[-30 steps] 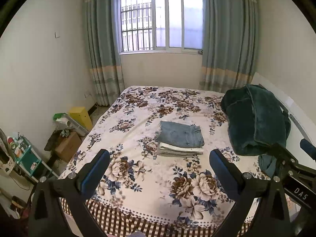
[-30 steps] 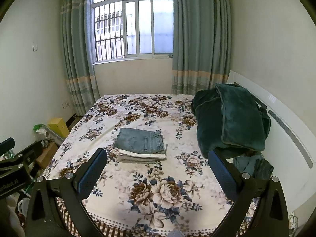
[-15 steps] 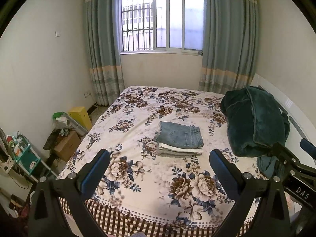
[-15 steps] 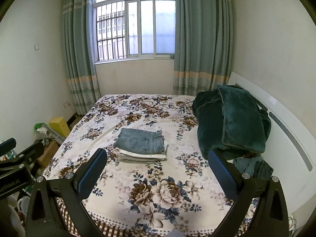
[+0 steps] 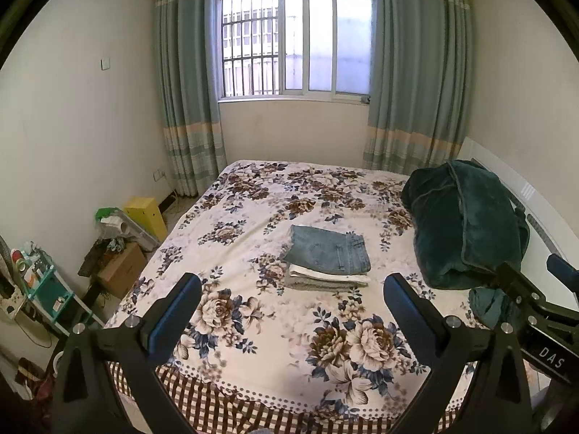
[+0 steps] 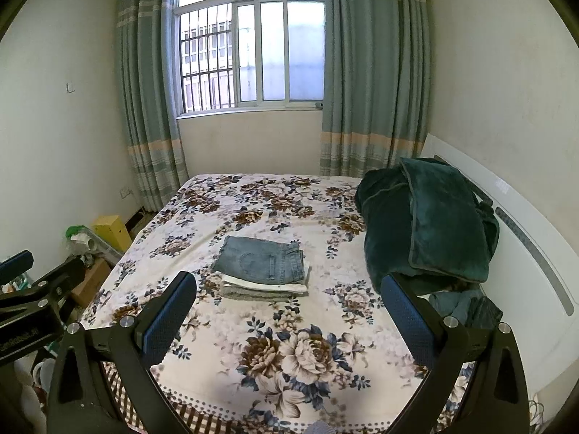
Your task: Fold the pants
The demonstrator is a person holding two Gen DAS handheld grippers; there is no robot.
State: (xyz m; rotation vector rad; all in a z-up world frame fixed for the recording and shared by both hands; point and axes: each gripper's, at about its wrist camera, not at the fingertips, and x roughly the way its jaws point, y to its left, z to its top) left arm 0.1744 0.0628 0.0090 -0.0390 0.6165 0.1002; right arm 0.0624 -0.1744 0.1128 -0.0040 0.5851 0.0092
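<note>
A stack of folded pants lies mid-bed, blue jeans [image 5: 331, 251] [image 6: 262, 262] on top of a white pair and a grey pair. The bed [image 5: 282, 332] [image 6: 289, 354] has a floral cover. My left gripper [image 5: 291, 305] is open and empty, held back over the bed's near edge, well short of the stack. My right gripper [image 6: 289, 307] is open and empty, likewise near the bed's front edge. The right gripper's body shows in the left wrist view [image 5: 535, 311]; the left gripper's body shows in the right wrist view [image 6: 32, 303].
A dark green blanket [image 5: 466, 224] [image 6: 430, 220] is piled at the bed's right side against the white headboard [image 6: 521, 253]. More crumpled bluish cloth [image 6: 466, 303] lies in front of it. Boxes and clutter [image 5: 119, 249] stand on the floor left of the bed.
Both grippers have drawn back and risen slightly; the stack looks a little farther away. Both stay open. The pants have not moved.
</note>
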